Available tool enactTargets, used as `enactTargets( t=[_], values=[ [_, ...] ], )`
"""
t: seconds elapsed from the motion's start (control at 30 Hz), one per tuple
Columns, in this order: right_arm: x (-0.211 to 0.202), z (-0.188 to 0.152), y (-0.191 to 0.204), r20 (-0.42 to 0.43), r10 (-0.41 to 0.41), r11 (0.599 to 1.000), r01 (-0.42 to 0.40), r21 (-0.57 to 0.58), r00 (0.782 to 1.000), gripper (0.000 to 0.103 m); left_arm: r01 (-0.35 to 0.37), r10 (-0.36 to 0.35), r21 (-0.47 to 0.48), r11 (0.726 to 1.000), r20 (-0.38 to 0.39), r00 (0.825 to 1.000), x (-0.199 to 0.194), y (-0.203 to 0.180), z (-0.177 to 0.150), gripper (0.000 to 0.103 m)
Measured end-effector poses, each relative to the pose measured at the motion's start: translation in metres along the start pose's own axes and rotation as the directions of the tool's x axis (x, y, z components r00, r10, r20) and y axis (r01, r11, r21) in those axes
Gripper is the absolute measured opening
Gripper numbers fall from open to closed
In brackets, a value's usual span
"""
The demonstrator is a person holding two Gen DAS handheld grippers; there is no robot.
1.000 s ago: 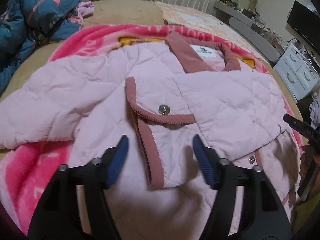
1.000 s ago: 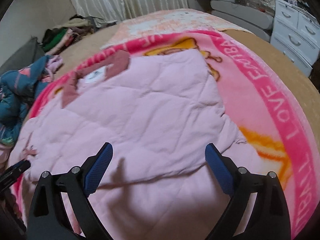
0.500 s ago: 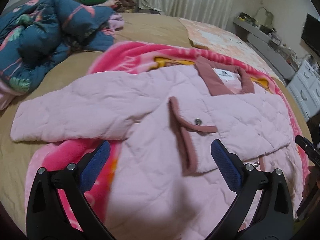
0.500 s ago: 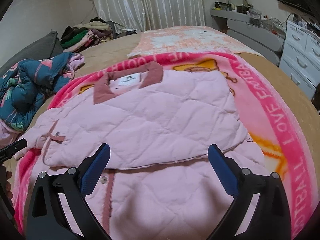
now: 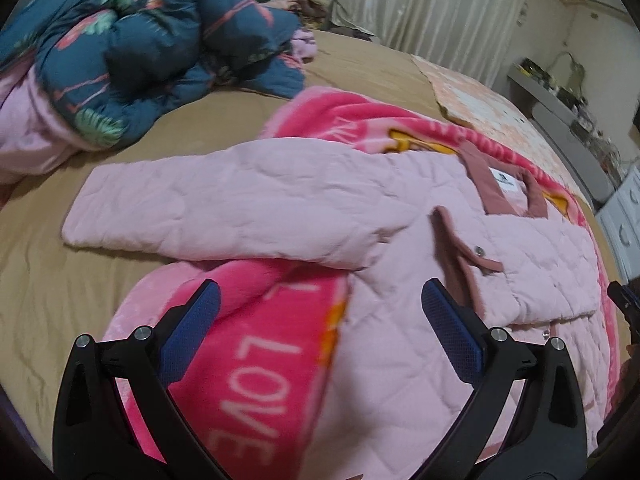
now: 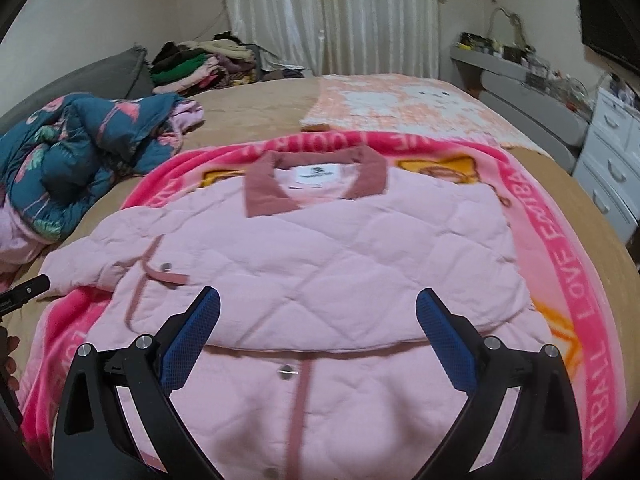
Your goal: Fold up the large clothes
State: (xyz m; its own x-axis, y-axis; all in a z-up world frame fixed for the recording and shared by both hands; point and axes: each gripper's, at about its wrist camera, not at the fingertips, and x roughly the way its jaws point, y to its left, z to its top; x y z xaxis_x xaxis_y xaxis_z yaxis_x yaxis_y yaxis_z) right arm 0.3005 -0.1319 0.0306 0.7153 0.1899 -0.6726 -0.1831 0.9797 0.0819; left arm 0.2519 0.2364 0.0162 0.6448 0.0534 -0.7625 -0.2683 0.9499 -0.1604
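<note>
A: What changed in the last second?

B: Both cameras have pulled back. A second ago the left gripper (image 5: 320,332) hung low over the cuff with the snap; now that cuff (image 5: 472,252) sits at the right of its frame, and the unfolded sleeve (image 5: 224,216) stretches across the centre toward the left edge. The right view went from a close look at quilting to the whole jacket (image 6: 320,264), collar (image 6: 316,184) at top centre.

A: So where does the fold stand?

B: One sleeve already lies across the chest, its edge just above the right gripper (image 6: 318,336). The other sleeve still lies out flat, partly off the blanket (image 5: 256,344) onto the tan bed (image 5: 48,280). I'd judge that sleeve is next, and the left gripper is swinging out toward it.

A: Are the fingers holding anything?

B: No. Both pairs are spread wide with nothing between the blue pads (image 5: 192,332). In the left view the pads frame the blanket's lettering and the jacket's side; the sleeve lies just above them, not touching. In the right view the jacket's front fills the gap, the placket (image 6: 300,392) running down the middle, but whether the pads touch cloth I can't tell.

A: Anything else about?

B: A crumpled blue quilt (image 5: 132,48) at upper left, well clear.
</note>
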Motion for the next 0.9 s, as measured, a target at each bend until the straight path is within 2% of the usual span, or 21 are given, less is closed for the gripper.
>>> enactTargets(
  t=[0.27, 0.43, 0.67, 0.9],
  values=[
    [-0.003, 0.012, 0.06, 0.024, 0.05, 0.995, -0.048, -0.087, 0.998, 0.098, -0.001, 0.001, -0.084, 0.996, 0.008, 1.0, 0.001, 0.043, 0.004, 0.094],
    [0.0, 0.017, 0.089, 0.024, 0.081, 0.991, -0.078, -0.108, 0.996, 0.098, -0.03, 0.03, -0.122, 0.992, 0.0, 1.0, 0.008, 0.068, 0.007, 0.094],
    [0.008, 0.023, 0.129, 0.023, 0.122, 0.983, -0.118, -0.138, 0.992, 0.098, -0.028, 0.027, -0.189, 0.982, -0.012, 1.0, 0.016, 0.097, 0.011, 0.094],
    [0.017, 0.023, 0.174, 0.01, 0.168, 0.967, -0.163, -0.194, 0.986, 0.098, -0.076, 0.073, -0.243, 0.967, -0.02, 0.997, 0.023, 0.129, 0.017, 0.094]
  ],
)
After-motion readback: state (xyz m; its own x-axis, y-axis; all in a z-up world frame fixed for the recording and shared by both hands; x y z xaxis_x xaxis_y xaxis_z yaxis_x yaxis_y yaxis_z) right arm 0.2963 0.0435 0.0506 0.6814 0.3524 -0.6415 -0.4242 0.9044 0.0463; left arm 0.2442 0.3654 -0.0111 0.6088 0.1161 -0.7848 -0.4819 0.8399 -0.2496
